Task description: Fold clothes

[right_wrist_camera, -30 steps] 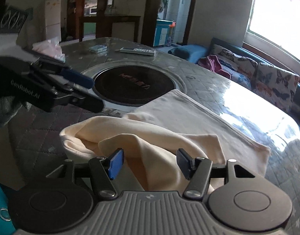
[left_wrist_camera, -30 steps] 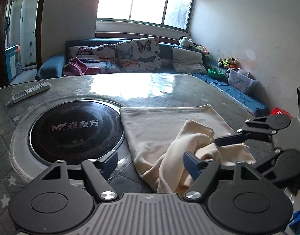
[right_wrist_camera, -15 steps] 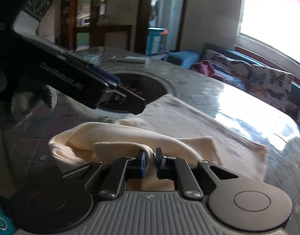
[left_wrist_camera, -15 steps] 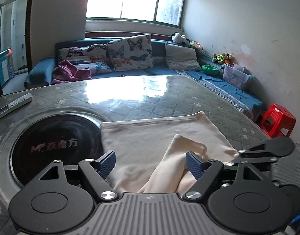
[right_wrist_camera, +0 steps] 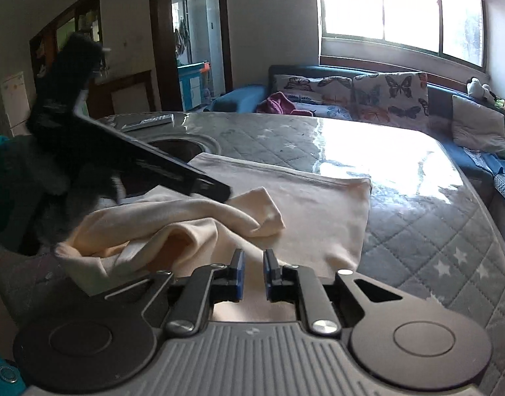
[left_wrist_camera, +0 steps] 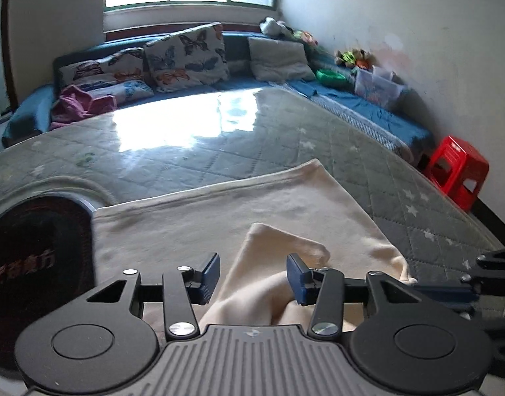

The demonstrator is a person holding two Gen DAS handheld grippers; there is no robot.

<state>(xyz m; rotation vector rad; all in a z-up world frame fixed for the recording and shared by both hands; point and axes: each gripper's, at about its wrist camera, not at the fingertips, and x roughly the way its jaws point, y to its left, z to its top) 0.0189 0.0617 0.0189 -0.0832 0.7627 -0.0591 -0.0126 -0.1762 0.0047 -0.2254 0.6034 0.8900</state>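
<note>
A cream garment (left_wrist_camera: pixel 219 217) lies on the quilted grey table (left_wrist_camera: pixel 285 138), its far half flat and its near part bunched into folds. My left gripper (left_wrist_camera: pixel 252 277) is open, its blue pads either side of a raised fold without touching it. In the right wrist view the garment (right_wrist_camera: pixel 305 204) lies ahead, with a crumpled sleeve at left. My right gripper (right_wrist_camera: pixel 253 274) has its jaws slightly apart over the cloth's near edge and grips nothing. The left gripper's black body (right_wrist_camera: pixel 147 165) reaches over the cloth from the left.
A round black induction hob (left_wrist_camera: pixel 31 257) is set into the table left of the garment. A remote (right_wrist_camera: pixel 147 122) lies at the table's far edge. A sofa with butterfly cushions (left_wrist_camera: pixel 183 59) stands behind, and a red stool (left_wrist_camera: pixel 457 178) to the right.
My right gripper closed on a fold of the garment, then opened a little and let it go. My left gripper moved right and forward over the cloth, staying open.
</note>
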